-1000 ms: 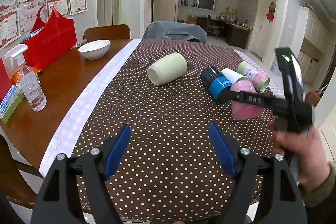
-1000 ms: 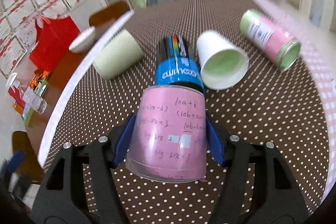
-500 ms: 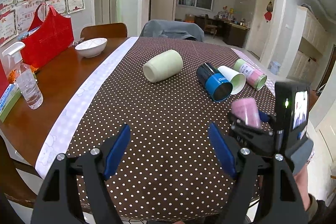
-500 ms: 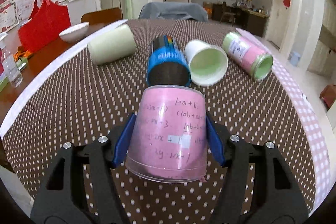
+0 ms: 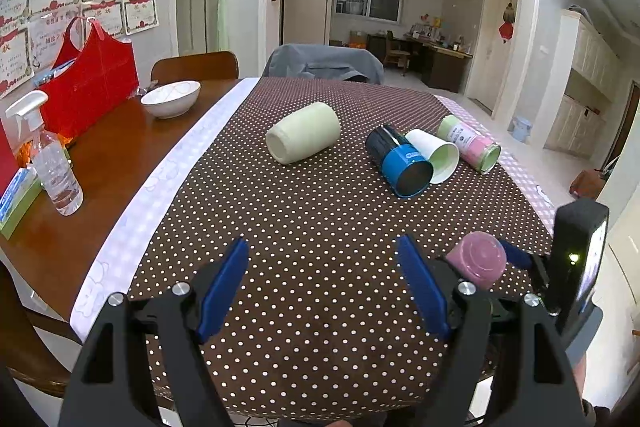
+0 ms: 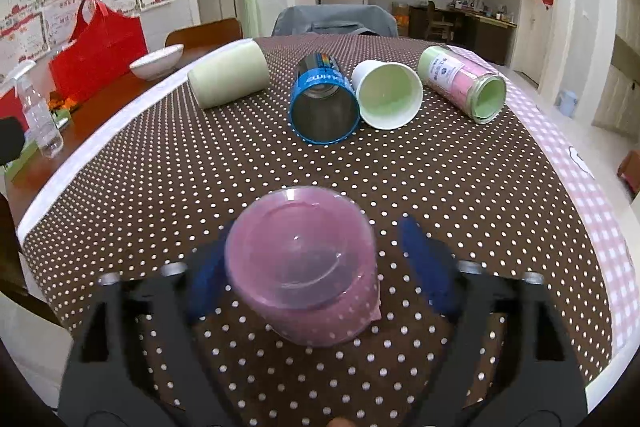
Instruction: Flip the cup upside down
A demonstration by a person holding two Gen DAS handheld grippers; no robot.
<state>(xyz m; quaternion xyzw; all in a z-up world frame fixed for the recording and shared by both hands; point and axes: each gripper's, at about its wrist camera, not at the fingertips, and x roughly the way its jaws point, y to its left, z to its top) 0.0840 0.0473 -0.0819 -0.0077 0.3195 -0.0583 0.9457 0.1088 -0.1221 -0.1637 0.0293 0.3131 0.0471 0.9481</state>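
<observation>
A pink plastic cup (image 6: 304,275) stands upside down on the dotted tablecloth (image 6: 440,187), its base toward the camera. My right gripper (image 6: 316,271) is open, with its blue fingers (image 6: 424,267) apart on either side of the cup; the right finger stands clear of it. The cup (image 5: 478,259) also shows at the right in the left wrist view, between the right gripper's fingers. My left gripper (image 5: 324,287) is open and empty above the near part of the cloth.
Lying on their sides farther back are a pale green cup (image 6: 228,79), a blue can (image 6: 324,107), a white paper cup (image 6: 388,95) and a pink-green tube (image 6: 464,83). A bowl (image 5: 170,99), red bag (image 5: 90,83) and spray bottle (image 5: 52,163) stand on the left.
The right gripper lowered the pink cup to the cloth near the front edge, base up, and its fingers spread open from the cup. The left gripper has hardly moved.
</observation>
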